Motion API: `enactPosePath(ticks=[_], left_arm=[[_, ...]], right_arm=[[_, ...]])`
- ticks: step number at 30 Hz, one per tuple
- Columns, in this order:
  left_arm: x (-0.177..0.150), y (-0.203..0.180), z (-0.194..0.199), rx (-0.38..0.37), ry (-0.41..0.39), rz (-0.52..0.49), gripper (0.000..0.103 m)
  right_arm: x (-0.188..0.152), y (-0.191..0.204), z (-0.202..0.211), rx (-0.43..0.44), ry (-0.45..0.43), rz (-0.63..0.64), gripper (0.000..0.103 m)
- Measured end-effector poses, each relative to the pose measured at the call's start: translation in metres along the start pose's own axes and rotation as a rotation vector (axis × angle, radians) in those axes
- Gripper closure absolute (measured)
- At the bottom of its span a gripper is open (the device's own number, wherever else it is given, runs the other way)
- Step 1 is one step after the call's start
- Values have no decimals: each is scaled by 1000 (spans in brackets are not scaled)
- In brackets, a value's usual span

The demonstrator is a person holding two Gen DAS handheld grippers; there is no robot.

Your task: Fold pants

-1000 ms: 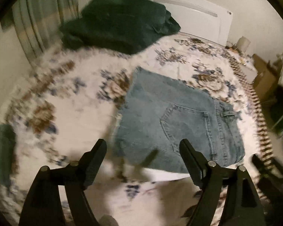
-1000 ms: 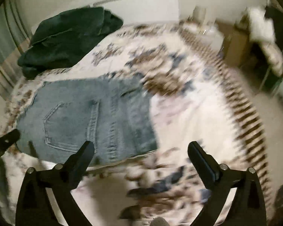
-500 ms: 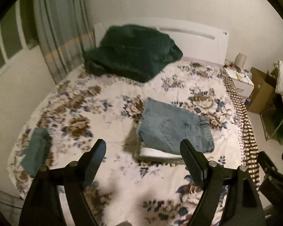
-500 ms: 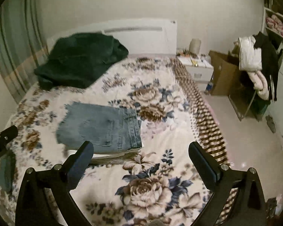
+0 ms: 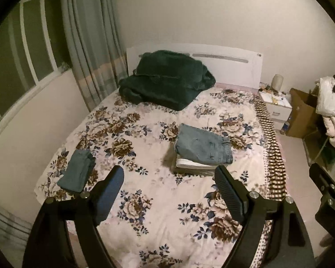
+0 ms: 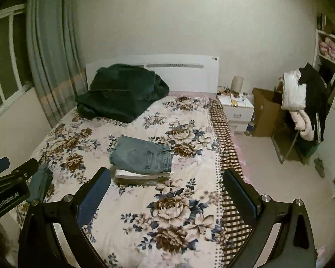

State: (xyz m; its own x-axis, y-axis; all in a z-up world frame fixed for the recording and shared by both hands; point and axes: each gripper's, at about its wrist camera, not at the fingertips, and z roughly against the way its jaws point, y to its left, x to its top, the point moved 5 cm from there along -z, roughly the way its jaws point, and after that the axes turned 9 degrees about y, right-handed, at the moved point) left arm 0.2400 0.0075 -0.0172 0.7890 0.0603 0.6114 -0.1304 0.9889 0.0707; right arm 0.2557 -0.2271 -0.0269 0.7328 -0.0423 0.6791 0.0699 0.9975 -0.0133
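Note:
Folded blue jeans (image 5: 203, 146) lie on top of a small stack of folded light clothes in the middle of the floral bed (image 5: 158, 212); they also show in the right wrist view (image 6: 143, 156). A second folded dark blue pair (image 5: 77, 170) lies near the bed's left edge, partly hidden in the right wrist view (image 6: 41, 182). My left gripper (image 5: 168, 177) is open and empty, held well back above the bed's foot. My right gripper (image 6: 166, 178) is open and empty, equally far back.
A dark green blanket (image 5: 167, 82) is heaped by the white headboard (image 5: 230, 67). Curtains and a window are on the left. A white nightstand (image 6: 236, 109), a cardboard box (image 6: 265, 114) and a rack with clothes (image 6: 301, 102) stand on the right, with floor beside the bed.
Both grippers have pulled far back and up from the folded jeans, so the whole bed and room have come into view. Both stayed open and empty.

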Motion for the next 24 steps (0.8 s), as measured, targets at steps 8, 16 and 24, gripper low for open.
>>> enactPosePath(ticks=[8, 16, 24], left_arm=[[-17, 15, 47, -32, 0, -24, 18], [-27, 18, 58, -46, 4, -36, 18], [-33, 24, 67, -24, -13, -12, 17]], right_arm=[[-15, 10, 103, -28, -63, -11, 0], [-22, 13, 146, -37, -91, -3, 0], [-20, 19, 146, -22, -78, 7, 0]])
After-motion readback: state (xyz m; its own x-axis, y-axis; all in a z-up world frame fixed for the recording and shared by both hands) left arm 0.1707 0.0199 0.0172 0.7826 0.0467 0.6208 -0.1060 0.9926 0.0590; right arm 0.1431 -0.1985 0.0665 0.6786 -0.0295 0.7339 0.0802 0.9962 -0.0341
